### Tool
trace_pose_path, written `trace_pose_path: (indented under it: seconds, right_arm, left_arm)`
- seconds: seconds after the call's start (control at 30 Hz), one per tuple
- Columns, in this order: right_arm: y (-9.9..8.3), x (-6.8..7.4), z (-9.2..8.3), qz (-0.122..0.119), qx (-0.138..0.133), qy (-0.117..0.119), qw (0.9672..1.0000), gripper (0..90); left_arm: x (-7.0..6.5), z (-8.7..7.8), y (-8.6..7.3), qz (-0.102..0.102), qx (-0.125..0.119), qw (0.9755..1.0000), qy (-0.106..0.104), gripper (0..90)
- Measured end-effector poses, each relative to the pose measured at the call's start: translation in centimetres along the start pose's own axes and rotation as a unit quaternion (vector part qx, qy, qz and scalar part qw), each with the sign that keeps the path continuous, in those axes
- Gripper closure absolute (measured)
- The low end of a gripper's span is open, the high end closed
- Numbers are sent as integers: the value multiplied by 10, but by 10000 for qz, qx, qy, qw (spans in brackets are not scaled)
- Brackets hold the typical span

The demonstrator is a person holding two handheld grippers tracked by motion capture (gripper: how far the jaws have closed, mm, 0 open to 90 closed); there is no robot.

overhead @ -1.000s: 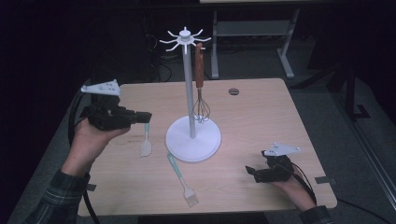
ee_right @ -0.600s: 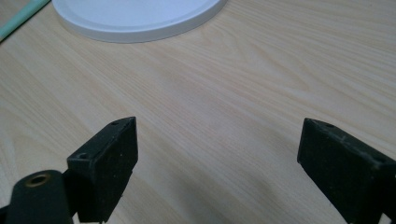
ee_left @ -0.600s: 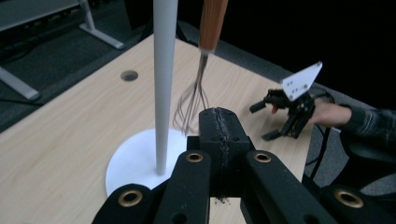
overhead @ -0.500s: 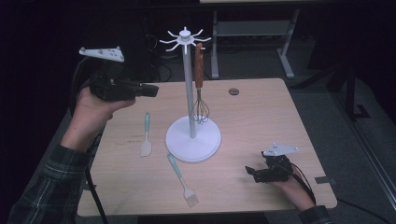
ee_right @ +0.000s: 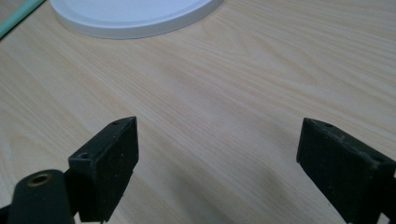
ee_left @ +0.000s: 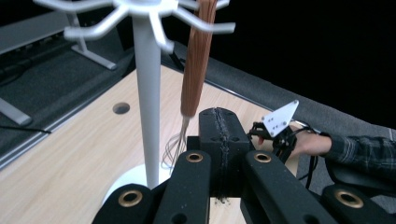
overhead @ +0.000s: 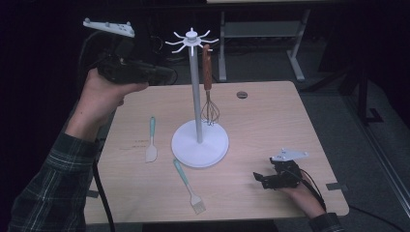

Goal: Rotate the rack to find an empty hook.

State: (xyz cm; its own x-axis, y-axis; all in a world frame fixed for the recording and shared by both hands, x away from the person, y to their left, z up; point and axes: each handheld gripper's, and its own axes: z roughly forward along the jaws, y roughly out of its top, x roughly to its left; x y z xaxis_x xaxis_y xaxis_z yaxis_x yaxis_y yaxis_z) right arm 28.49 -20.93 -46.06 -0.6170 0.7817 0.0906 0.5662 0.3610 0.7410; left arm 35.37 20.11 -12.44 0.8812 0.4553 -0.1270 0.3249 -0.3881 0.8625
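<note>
Now left gripper (overhead: 164, 76) shut, empty, beside rack (overhead: 195, 92); whisk (overhead: 209, 92) hanging.

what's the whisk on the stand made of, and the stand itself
Whisk: handle looks like reddish-brown wood with streaky grain, the loops thin bare metal wire. Stand: smooth matte white all over, probably plastic or painted metal; the look leaves that open.

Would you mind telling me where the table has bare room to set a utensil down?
The widest free patch is the far right of the table, between the whisk hanging on the stand and the right edge. The far left corner behind the spatula is bare too. It is crowded near the stand's base, with the spatula and brush close by, and the right gripper resting at the near right.
</note>
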Motion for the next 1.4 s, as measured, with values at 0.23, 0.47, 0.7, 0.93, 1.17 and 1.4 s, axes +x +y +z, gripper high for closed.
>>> trace_pose_path:
  seconds: [0.23,0.47,0.7,0.93,1.17,1.4]
  right_arm:
    - [-1,-1,1,28,20,-4,10000,130]
    - [-1,-2,1,16,14,11,10000,131]
    - [-1,-1,1,32,5,51,10000,131]
    - [-1,-1,1,32,16,57,10000,132]
    - [-1,-1,1,9,16,53,10000,133]
    - [-1,-1,1,10,23,26,10000,136]
  left_arm:
    - [0,4,21,86,-92,9999,61,899]
    - [9,6,34,56,-119,9994,307,899]
    - [14,5,37,76,-96,9987,494,899]
    - [22,5,37,47,-80,9977,674,899]
    - [29,8,36,7,-94,9962,868,899]
    - [21,-1,34,41,-159,9971,738,899]
